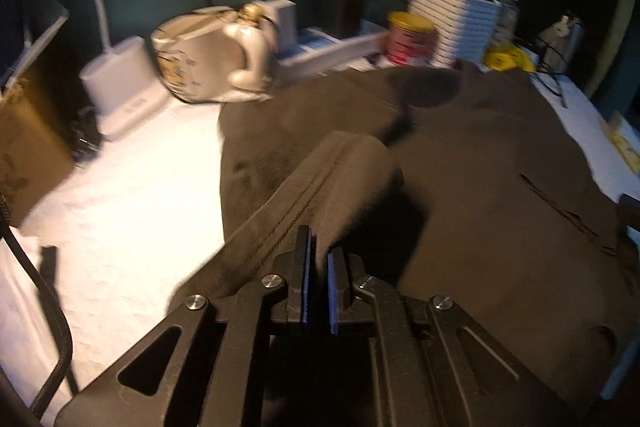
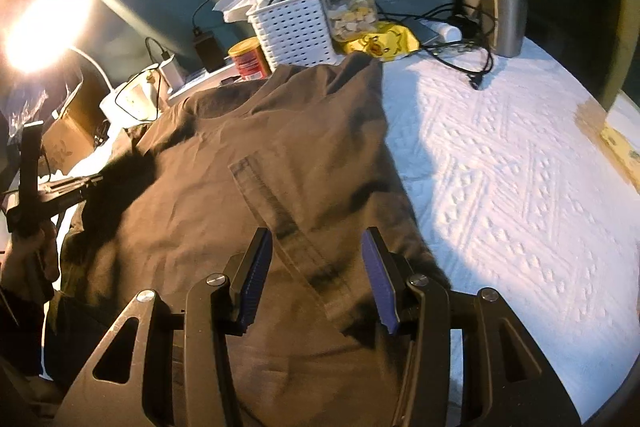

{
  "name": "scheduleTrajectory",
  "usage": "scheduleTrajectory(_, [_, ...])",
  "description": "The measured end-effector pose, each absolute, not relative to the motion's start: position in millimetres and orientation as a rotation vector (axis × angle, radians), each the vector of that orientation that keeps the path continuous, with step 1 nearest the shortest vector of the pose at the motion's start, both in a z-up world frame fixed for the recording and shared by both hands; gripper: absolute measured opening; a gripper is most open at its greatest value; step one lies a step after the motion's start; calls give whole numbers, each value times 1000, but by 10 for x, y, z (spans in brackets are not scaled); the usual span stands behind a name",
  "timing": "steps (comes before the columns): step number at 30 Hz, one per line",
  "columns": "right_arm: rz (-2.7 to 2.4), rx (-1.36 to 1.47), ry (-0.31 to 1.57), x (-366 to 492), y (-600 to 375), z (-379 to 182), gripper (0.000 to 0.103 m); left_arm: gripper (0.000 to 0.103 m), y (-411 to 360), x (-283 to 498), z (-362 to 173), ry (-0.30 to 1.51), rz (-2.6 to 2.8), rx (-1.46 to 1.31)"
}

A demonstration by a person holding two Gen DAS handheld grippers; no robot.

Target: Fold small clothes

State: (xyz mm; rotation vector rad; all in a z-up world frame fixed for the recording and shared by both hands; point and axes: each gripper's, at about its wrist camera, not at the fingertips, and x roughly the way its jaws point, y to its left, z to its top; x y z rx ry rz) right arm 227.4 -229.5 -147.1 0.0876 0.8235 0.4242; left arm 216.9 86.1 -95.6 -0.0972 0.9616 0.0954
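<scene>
Brown shirt (image 2: 256, 155) lies spread over the middle of the table (image 2: 500, 163), on its white textured cover, collar end toward the back edge clutter. Left gripper (image 1: 319, 267) clenched on a fold of shirt (image 1: 460, 155); the sleeve or edge cloth bunches up from between the blue pads and drapes forward over the rest of the garment. In the right wrist view the left gripper (image 2: 94, 179) comes in from the left table edge, its tip dark against the cloth. Right gripper (image 2: 316, 275) released, fingers spread wide, near hem of shirt lying between and under them; whether the fingers touch the cloth, cannot tell. A stitched strip on the shirt runs diagonally between the right fingers. Back edge: basket (image 2: 294, 27), jar (image 2: 348, 3), red can (image 2: 248, 59), steel tumbler (image 2: 502, 3), cables (image 2: 460, 55). Lamp (image 2: 44, 27) glares at back left corner.
</scene>
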Motion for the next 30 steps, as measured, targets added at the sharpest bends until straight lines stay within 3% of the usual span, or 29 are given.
scheduleTrajectory(6, [415, 94, 824, 2288, -2354, -1498, 50, 16, 975, 1931, -804, 966, 89, -142])
scheduleTrajectory(11, [435, 80, 830, 2284, -2266, -1522, 50, 63, 1299, 1689, -656, 907, 166, -156])
scheduleTrajectory(14, [444, 70, 828, 2270, -2191, -1514, 50, 71, 1551, 1604, -678, 901, 220, -185])
scheduleTrajectory(24, [435, 48, 823, 2203, -2115, -1467, 50, 71, 1667, 1588, -1062, 949, 86, -362])
scheduleTrajectory(25, [432, 46, 822, 2196, -2109, -1461, 50, 65, 1645, 1586, -1058, 938, 71, -362])
scheduleTrajectory(28, [431, 45, 820, 2176, -2098, -1449, 50, 17, 1532, 1590, -1039, 939, 12, -349])
scheduleTrajectory(29, [431, 43, 819, 2166, -2094, -1446, 50, 10, 1470, 1587, -1019, 944, 8, -332])
scheduleTrajectory(30, [432, 42, 818, 2158, -2087, -1444, 50, 10, 1408, 1587, -974, 937, 11, -307])
